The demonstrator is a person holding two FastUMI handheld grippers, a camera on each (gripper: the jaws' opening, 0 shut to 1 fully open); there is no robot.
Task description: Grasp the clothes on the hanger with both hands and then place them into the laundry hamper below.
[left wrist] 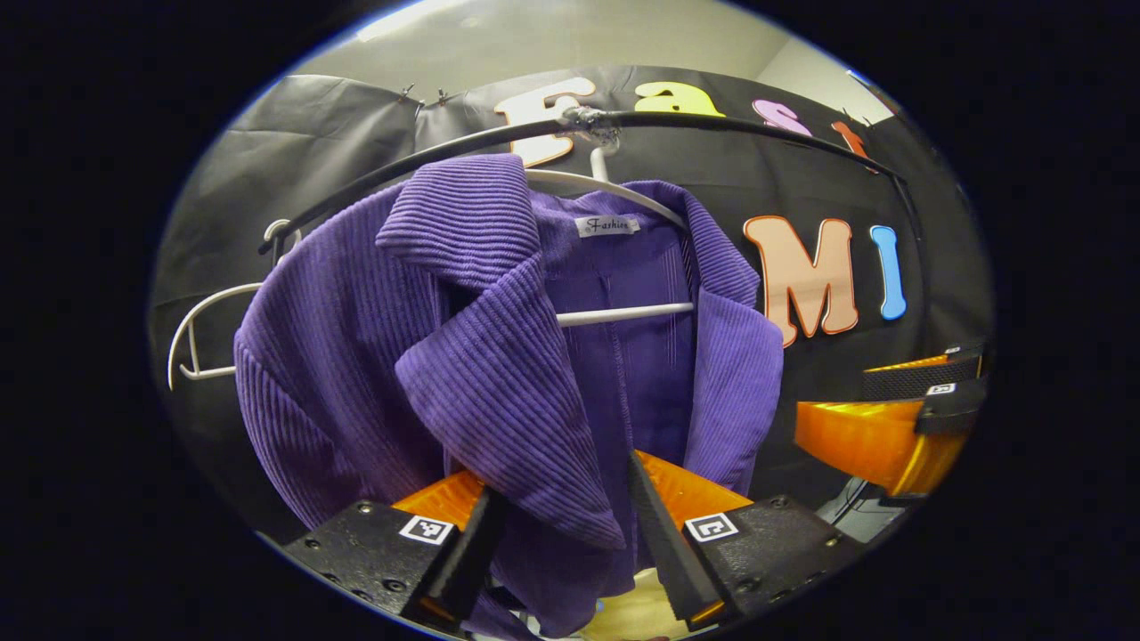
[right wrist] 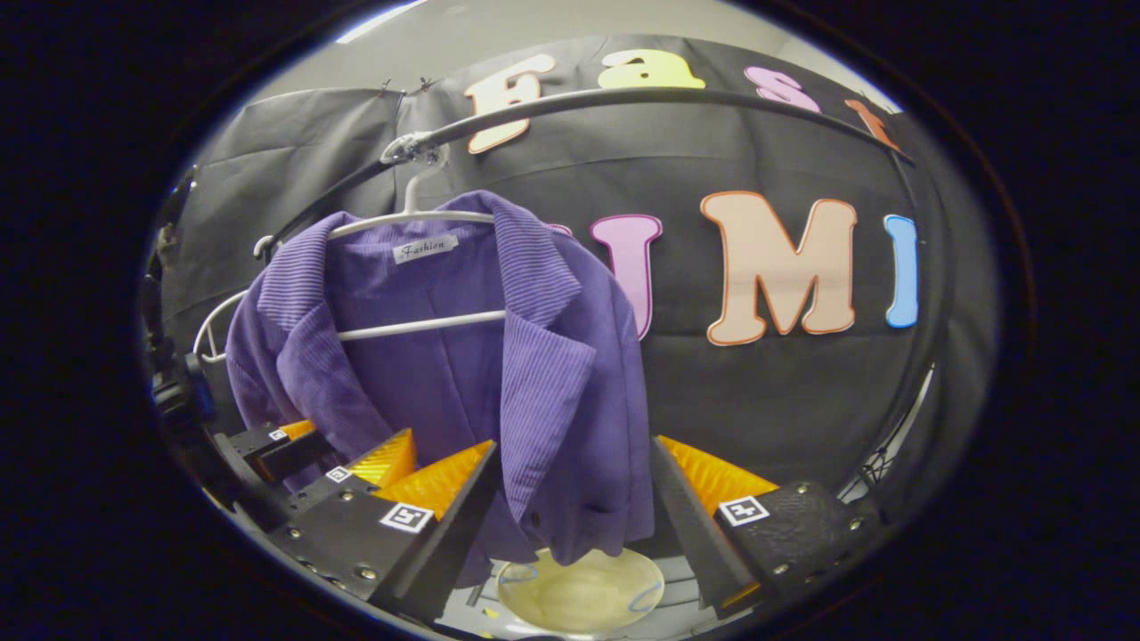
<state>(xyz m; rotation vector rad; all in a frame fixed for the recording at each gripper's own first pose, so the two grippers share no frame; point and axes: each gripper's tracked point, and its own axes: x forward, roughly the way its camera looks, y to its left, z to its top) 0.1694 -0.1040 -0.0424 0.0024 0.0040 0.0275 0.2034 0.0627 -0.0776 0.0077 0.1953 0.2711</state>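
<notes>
A purple corduroy jacket hangs on a white hanger from a black rail. My left gripper is open, and the jacket's left lapel hangs down between its fingers. In the right gripper view the same jacket sits left of centre on its hanger. My right gripper is open too, its fingers on either side of the jacket's right front panel near the hem. The laundry hamper shows as a pale round opening straight below the hem.
An empty white hanger hangs on the rail to the left of the jacket. The right gripper appears off to the right in the left gripper view, and the left gripper shows at lower left in the right gripper view. Black cloth forms the wall behind.
</notes>
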